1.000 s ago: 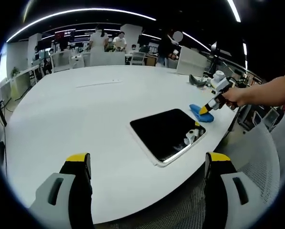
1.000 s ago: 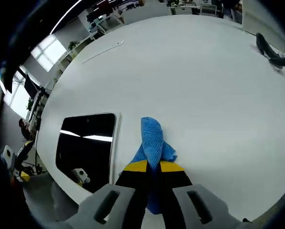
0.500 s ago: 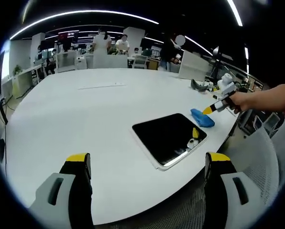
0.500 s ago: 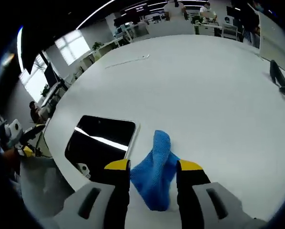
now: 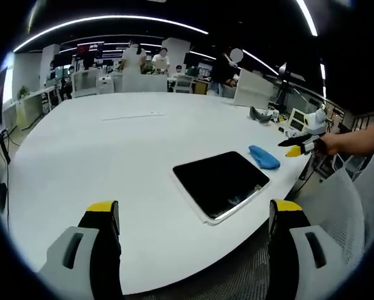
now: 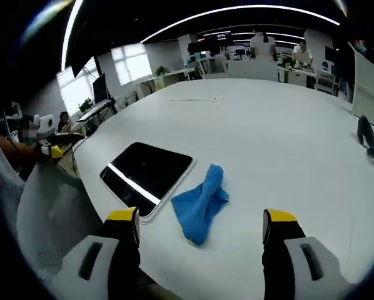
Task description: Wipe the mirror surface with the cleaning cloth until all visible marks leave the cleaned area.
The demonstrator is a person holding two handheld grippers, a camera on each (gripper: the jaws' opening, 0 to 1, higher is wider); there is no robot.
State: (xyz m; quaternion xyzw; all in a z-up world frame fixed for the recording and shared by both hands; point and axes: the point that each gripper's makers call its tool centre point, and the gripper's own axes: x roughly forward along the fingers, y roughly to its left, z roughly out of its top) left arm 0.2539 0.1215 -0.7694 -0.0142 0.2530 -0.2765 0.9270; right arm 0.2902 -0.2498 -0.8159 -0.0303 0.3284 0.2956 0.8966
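Observation:
A dark rectangular mirror (image 5: 221, 181) (image 6: 147, 174) with a pale frame lies flat near the edge of the white table (image 5: 99, 144) (image 6: 281, 137). A crumpled blue cloth (image 5: 264, 157) (image 6: 201, 203) rests on the table just beside the mirror, touched by nothing. My left gripper (image 5: 193, 215) is open, back off the table's near edge. My right gripper (image 6: 199, 226) is open too, pulled back over the table edge short of the cloth; it also appears as the right gripper (image 5: 298, 146) held by a hand at the far right of the left gripper view.
A dark object (image 5: 260, 114) (image 6: 368, 138) lies farther along the table. A mesh chair back (image 5: 337, 219) stands by the table edge. A thin pale strip (image 5: 129, 114) lies mid-table. Desks and several people fill the office behind.
My right gripper let go of the blue cloth, opened wide and drew back off the table edge. The cloth now lies free beside the mirror. My left gripper stayed put.

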